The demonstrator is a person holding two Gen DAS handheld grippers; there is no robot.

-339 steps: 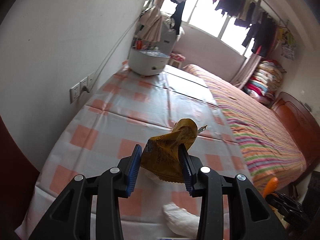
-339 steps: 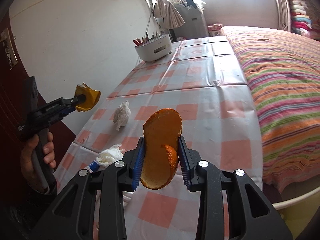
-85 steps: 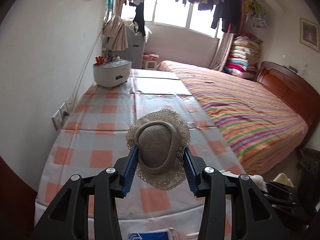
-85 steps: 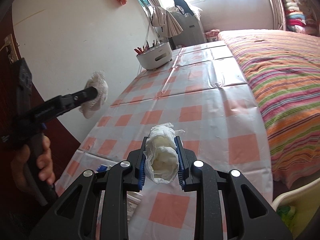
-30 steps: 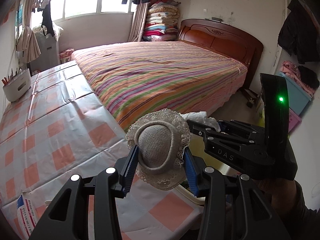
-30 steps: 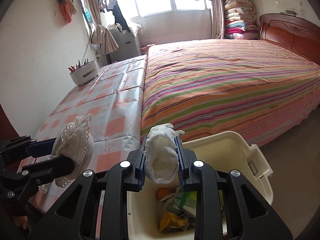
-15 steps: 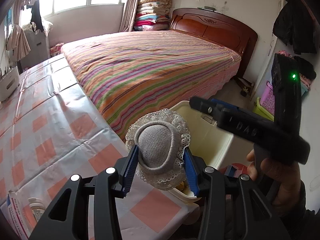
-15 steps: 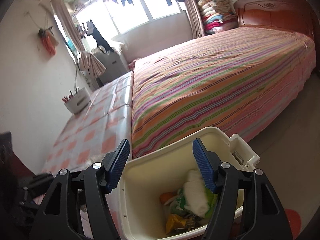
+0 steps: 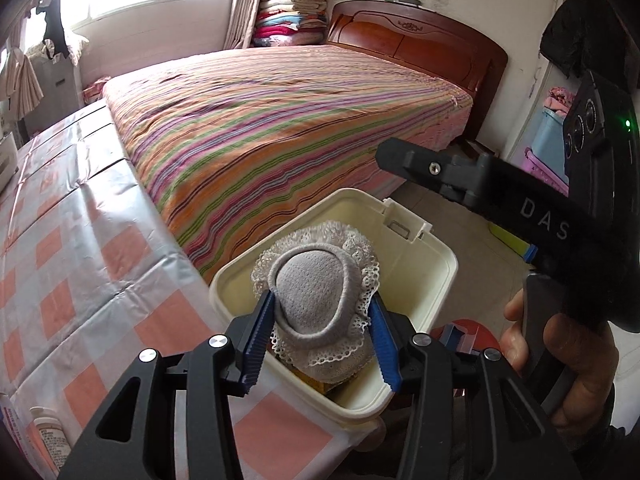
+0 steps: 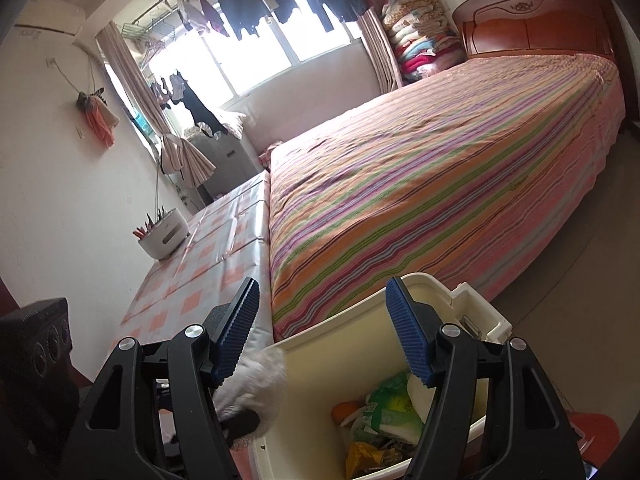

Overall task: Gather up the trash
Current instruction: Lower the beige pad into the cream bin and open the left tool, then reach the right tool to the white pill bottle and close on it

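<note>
Now our left gripper, jaws easing apart around the lace-edged pad, should release squarely over the bin; our right gripper hangs empty, jaws wide.

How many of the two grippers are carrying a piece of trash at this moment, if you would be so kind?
1. The left gripper has the lace-edged hat between its opening jaws, over the cream bin. The right gripper is open and empty above that bin.

Daylight from window, blown out to white glare, top centre right-wrist view, upper left left-wrist view. Room evenly lit, shadows soft. Strong fisheye bending, dark vignette in corners. White lacy item lower left right-wrist view blurred. Foreground otherwise sharp.
</note>
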